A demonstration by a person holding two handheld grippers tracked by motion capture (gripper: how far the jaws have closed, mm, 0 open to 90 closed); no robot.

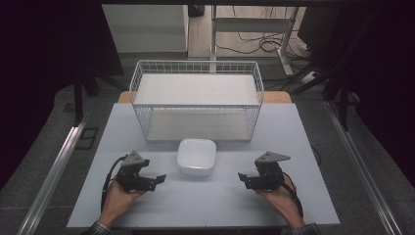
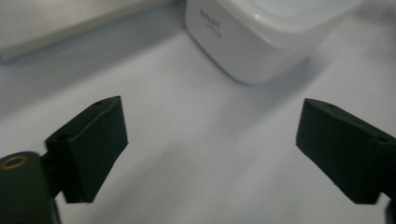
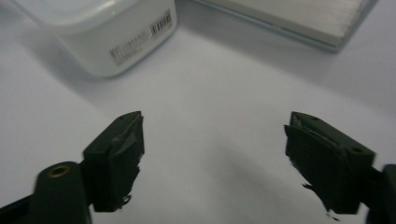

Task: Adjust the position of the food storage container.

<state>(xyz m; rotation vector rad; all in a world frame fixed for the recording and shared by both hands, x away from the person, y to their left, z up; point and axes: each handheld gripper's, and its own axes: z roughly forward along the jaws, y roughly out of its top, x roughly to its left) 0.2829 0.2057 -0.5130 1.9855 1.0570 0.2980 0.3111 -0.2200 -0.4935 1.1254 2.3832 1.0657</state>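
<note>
Pale table (image 1: 205, 205), white tub (image 1: 196, 156) btwn, left claw (image 1: 160, 178) & right claw (image 1: 242, 178) both wide apart, empty.

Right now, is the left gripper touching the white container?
Apart. The left gripper view shows bare table between the open jaws of the left gripper and the white container.

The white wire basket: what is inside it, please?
The white wire basket holds no loose objects. It has an upper white shelf board and a lower board. The upper board covers the back of the lower board, so that area cannot be checked.
</note>
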